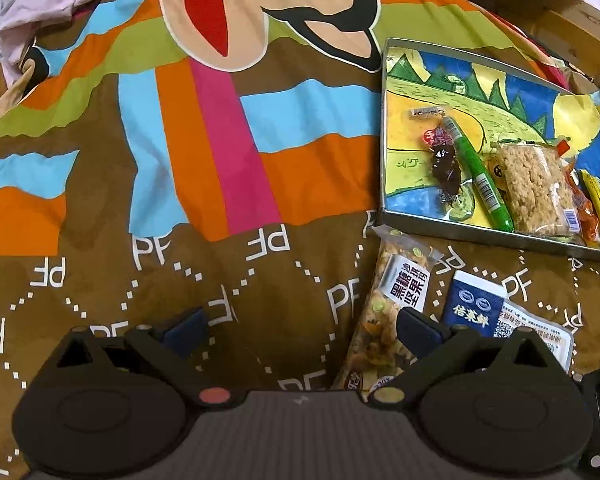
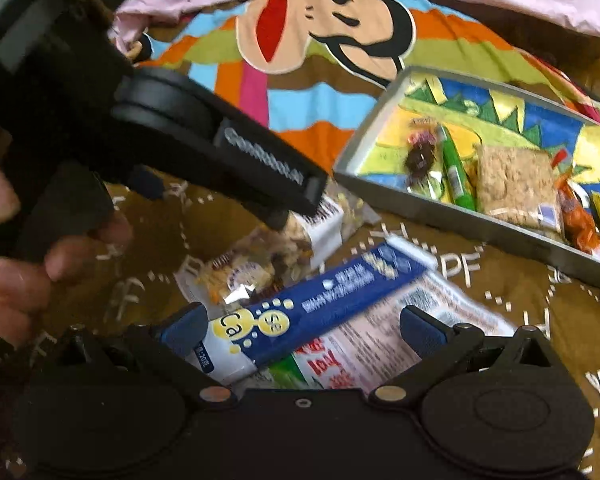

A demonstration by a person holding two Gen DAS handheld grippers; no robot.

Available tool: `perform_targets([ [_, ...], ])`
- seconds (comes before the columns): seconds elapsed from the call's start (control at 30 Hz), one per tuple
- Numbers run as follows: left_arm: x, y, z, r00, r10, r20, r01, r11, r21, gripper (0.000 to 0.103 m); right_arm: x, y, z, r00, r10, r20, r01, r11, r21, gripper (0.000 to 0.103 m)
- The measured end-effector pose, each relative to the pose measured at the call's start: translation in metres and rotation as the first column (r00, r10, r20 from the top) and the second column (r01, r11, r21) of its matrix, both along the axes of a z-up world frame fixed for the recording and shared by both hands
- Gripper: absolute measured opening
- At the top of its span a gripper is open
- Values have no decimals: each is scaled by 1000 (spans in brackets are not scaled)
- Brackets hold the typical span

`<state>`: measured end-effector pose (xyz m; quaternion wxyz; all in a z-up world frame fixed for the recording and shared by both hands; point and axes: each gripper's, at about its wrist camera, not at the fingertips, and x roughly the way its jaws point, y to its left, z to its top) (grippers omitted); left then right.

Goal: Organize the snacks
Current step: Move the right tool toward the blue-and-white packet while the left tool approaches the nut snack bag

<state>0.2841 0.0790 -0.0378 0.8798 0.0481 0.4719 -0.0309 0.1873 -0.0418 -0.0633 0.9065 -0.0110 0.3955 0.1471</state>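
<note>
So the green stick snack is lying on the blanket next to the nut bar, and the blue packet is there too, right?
Not quite. The left wrist view shows the long green stick snack lying inside the shallow metal tray with the painted bottom, beside the square puffed-rice cake. The clear-wrapped nut bar and the dark blue packet do lie on the brown patterned blanket.

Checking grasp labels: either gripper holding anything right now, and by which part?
Nothing held. Left gripper is open over the blanket; right gripper is open, straddling the blue stick pack, fingers not closed on it.
</note>
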Motion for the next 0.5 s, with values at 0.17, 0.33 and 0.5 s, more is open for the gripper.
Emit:
perform_targets([
  [0.17,-1,3,1,1000,4,-5,-4,1000,-24,102,-9,-32,3,993,-108,-44,109,994,5,102],
  [0.33,-2,1,-1,1000,-18,-15,17,999,-38,101,-14,-62,1,970,-238,-44,237,971,-24,102],
  [0.5,0,-1,-6,1000,-27,-17,26,1000,-10,100,-14,-43,6,991,-136,-3,136,989,60,102],
])
